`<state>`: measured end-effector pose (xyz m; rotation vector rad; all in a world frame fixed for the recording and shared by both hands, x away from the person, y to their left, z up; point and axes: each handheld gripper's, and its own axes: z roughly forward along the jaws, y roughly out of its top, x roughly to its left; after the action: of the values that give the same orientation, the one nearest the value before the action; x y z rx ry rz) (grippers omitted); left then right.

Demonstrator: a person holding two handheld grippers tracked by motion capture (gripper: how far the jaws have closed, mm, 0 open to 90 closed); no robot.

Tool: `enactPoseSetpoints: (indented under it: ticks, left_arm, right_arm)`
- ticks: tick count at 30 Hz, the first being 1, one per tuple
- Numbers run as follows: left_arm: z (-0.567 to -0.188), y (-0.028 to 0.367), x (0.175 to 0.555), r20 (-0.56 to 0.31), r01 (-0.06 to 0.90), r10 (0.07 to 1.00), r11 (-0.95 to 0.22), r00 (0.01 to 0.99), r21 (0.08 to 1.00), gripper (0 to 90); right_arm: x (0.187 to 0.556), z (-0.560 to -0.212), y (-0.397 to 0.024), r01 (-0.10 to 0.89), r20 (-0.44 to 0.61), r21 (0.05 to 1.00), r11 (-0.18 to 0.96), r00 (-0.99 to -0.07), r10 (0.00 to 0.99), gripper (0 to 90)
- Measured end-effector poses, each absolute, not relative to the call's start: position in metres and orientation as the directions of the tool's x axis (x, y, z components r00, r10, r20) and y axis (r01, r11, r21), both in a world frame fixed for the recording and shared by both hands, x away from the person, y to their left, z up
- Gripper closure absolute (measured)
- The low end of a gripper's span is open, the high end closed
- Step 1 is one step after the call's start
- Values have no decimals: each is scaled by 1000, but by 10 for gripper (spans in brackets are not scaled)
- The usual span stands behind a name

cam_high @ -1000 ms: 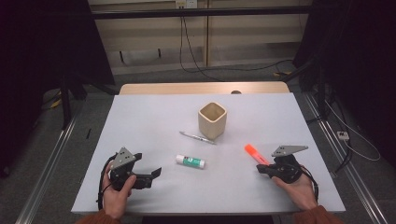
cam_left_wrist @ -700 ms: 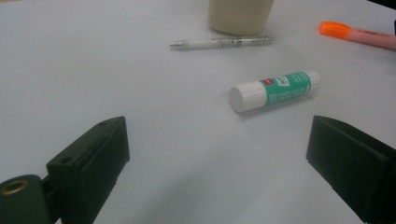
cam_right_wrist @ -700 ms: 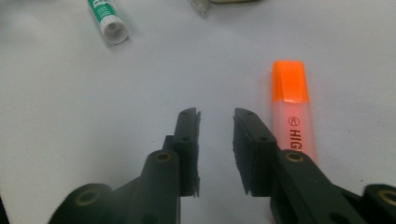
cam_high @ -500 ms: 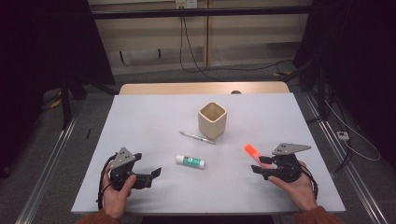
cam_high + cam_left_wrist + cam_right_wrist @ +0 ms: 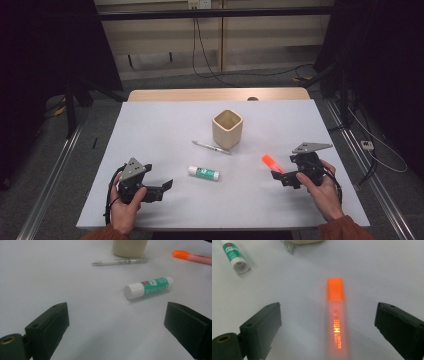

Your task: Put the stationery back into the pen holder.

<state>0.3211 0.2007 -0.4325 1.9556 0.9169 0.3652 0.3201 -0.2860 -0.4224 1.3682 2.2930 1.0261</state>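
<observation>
1. Dim room, white desk with four things laid out: beige cup, pen just in front of it, glue stick, orange highlighter.
2. Highlighter lies flat on the desk at the right side, cap end pointing toward the cup; nothing lifted yet.
3. Right tongs sit right at the highlighter's near end. Jaws have just been opening and stand wide apart; in the right gripper view the highlighter lies between them, pads not touching it.
4. Left tongs rest low at the left front of the desk, jaws apart, nothing held. Glue stick lies ahead of them, apart from both jaws.
5. Cup looks empty from above; pen, glue stick and highlighter all outside it.
6. Progress, judged: very early. Likely job is getting the loose items into the cup; none is in. Right side is lined up for a first grasp on the highlighter.
7. Left to do: close on it, lift, carry to the cup, drop in, then the other items.
</observation>
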Motion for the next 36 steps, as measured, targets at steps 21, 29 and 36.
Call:
enactPoseSetpoints:
  ticks: [21, 29, 36]
  left_arm:
    - [-433, 200, 321, -97, 451, 718, -320, 689, 833, 60]
    - [-433, 200, 321, -104, 454, 717, -315, 689, 833, 60]
    - [-433, 200, 321, -106, 455, 716, -316, 690, 833, 60]
  right_arm:
    - [386, -431, -261, 749, 104, 549, 371, -502, 859, 110]
    - [386, -439, -259, 766, 110, 502, 402, -517, 849, 184]
    - [387, -443, -261, 776, 105, 481, 408, -513, 852, 325]
